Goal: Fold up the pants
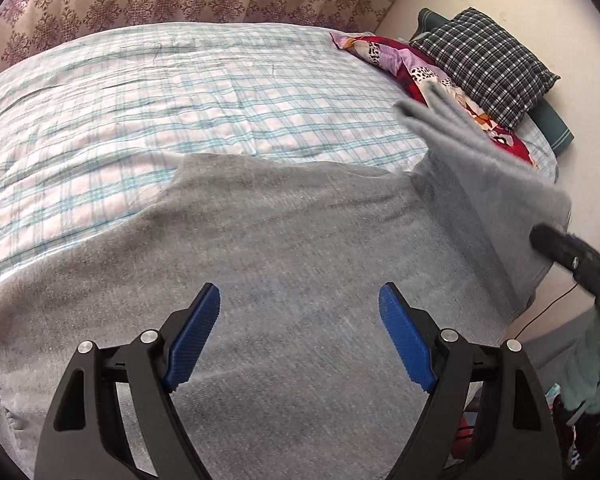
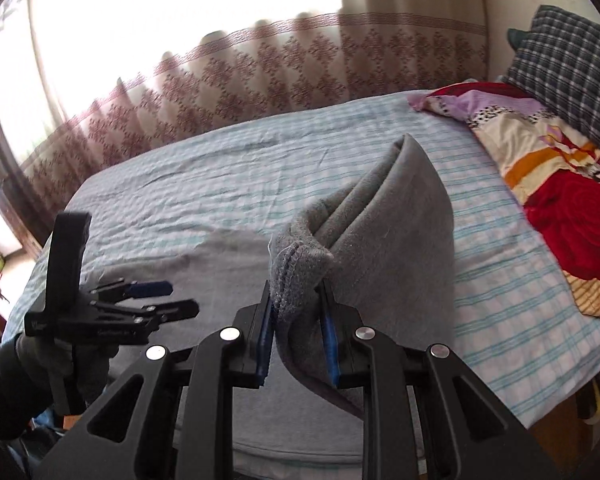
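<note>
Grey fleece pants [image 1: 284,240] lie spread over the near part of the bed. My left gripper [image 1: 299,300] hovers open just above them, holding nothing. My right gripper [image 2: 297,300] is shut on the hem end of the pants [image 2: 296,272] and lifts the leg end [image 2: 400,208] up off the bed in a raised fold. In the left wrist view that lifted part [image 1: 472,160] rises at the right, with the right gripper [image 1: 572,256] below it. In the right wrist view the left gripper [image 2: 172,300] shows open at the left.
The bed has a blue and white checked sheet [image 1: 180,92]. A red, purple and orange patterned quilt [image 2: 548,184] and a dark plaid pillow [image 1: 488,60] lie at the head end. A patterned curtain [image 2: 260,72] hangs behind the bed. Clutter lies on the floor [image 1: 580,400] at the right.
</note>
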`<state>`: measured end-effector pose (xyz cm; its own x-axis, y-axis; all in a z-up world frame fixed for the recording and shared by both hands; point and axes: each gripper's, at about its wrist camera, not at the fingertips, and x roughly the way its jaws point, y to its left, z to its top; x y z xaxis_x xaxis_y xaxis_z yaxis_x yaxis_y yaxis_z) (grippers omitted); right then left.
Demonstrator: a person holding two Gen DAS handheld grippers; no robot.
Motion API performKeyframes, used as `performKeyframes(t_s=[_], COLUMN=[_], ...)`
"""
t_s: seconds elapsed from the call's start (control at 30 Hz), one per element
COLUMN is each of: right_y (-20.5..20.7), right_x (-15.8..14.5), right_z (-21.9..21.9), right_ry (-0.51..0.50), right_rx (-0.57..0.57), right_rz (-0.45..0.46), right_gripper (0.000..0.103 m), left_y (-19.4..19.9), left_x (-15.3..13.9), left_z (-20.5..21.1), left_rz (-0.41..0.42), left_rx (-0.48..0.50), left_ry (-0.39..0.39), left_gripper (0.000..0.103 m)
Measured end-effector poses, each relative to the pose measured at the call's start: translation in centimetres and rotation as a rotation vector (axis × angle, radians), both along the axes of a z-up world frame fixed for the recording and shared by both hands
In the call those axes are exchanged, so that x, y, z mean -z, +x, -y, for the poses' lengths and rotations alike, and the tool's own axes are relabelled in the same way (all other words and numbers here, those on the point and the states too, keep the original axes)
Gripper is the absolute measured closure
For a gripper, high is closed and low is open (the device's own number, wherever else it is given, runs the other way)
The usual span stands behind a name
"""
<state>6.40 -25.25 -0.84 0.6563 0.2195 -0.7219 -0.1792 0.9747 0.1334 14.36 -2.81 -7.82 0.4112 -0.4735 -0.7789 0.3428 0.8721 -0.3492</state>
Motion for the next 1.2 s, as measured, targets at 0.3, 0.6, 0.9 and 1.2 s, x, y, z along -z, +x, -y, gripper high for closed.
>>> performKeyframes(t_s=[0.3,0.6,0.9,1.2], right_y=[-1.0,-1.1,-2.0,-2.7], right_x=[7.3,7.2,6.7,6.4], right_z=[-7.7,-7.4,-7.3,-7.7], right_ry=[-0.085,-0.069,-0.068,-0.058], right_rx=[-0.201,-0.211,-0.253,-0.313], right_rz=[-0.186,-0.184,-0.143,-0.126], right_gripper=[0.082,0.082,0.082,0.078], left_y=[0.6,1.7,3.3,0.3], left_x=[1.7,1.7,2.8,0.8], left_z=[-3.1,-0.7,3.9,4.1], left_rz=[-0.063,-0.089,-0.233,-0.085], left_rx=[-0.067,0.016,0.184,0.17], left_ry=[-0.061,-0.084,-0.168,-0.092], left_gripper=[0.02,0.012,0.017,0.084])
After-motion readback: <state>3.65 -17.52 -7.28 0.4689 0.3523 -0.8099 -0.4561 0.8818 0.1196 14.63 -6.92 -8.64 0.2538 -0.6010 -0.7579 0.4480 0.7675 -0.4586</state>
